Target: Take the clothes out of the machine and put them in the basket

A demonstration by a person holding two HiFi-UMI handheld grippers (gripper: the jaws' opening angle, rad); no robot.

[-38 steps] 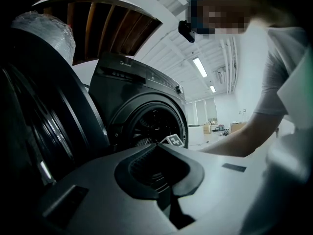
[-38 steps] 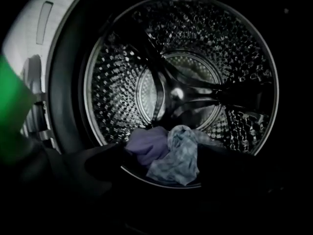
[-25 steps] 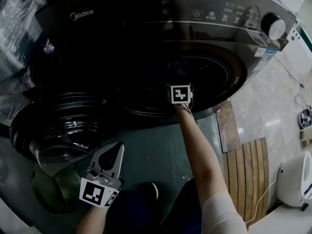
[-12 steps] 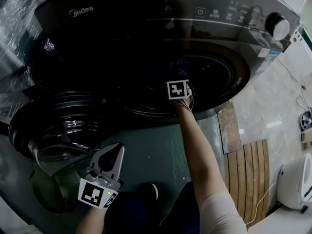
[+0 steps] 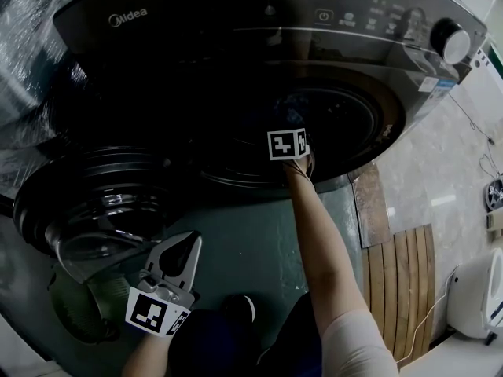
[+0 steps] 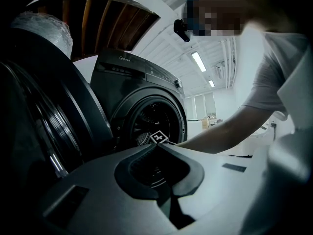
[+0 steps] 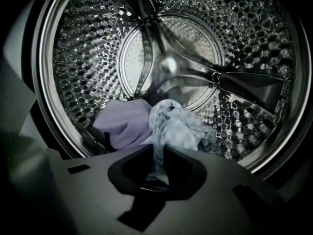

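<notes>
The right gripper (image 7: 156, 150) reaches through the mouth of the washing machine (image 5: 236, 30). Its jaws have just been closing and now pinch a fold of the pale blue garment (image 7: 178, 129), which fills the narrow gap between the tips. That garment lies crumpled on the floor of the perforated drum (image 7: 244, 33), at about six o'clock in the right gripper view. A lilac garment (image 7: 122, 124) touches it at about seven o'clock. In the head view, only the marker cube and the bare forearm show at the dark opening near the centre.

The left gripper (image 5: 189, 238) hangs outside the machine, at about seven o'clock in the head view. Its tips are together with nothing between them. The round door (image 5: 94, 203) stands swung open at about nine o'clock. A green basket (image 5: 82, 309) sits on the floor at about eight o'clock, partly under the door and just beside the left gripper.
</notes>
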